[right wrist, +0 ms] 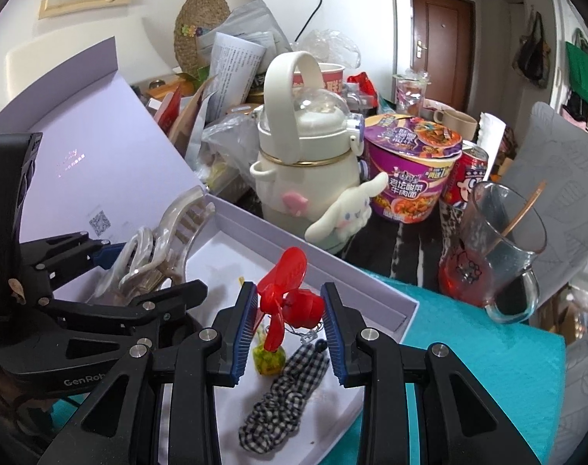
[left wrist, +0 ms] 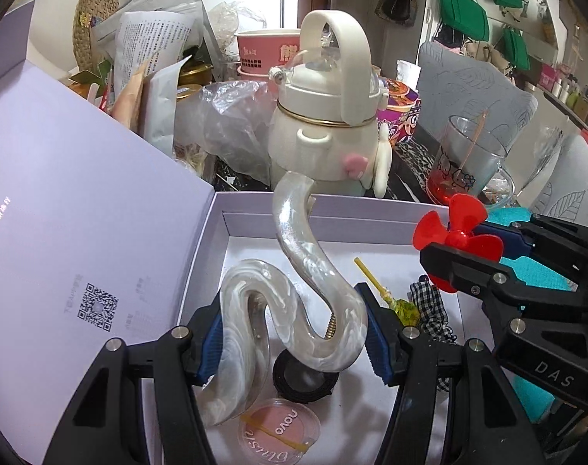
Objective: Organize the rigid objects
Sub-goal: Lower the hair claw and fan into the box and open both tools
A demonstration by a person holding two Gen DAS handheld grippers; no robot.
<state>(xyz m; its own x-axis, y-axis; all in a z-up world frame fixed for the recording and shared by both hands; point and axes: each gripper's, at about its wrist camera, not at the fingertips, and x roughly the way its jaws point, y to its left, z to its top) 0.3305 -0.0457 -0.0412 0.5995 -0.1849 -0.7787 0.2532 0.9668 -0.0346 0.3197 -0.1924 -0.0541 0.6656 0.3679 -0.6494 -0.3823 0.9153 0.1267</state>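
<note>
Lowering both loads into the lilac box (left wrist: pixel 255 209), centre frame: left tongs (left wrist: pixel 294 329) clamped on a pearly hair claw (left wrist: pixel 294 271), right tongs (right wrist: pixel 288 321) clamped on a red fan (right wrist: pixel 290 294). Best released low, clear of the scrunchie (right wrist: pixel 286 391). Compact (left wrist: pixel 280 432), bottom centre, reads "novo blush".

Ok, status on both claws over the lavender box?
Left claw shut on pearly hair clip. Right claw shut on red mini fan. Both above open box. Below: checked scrunchie, black tape roll, blush compact.
</note>
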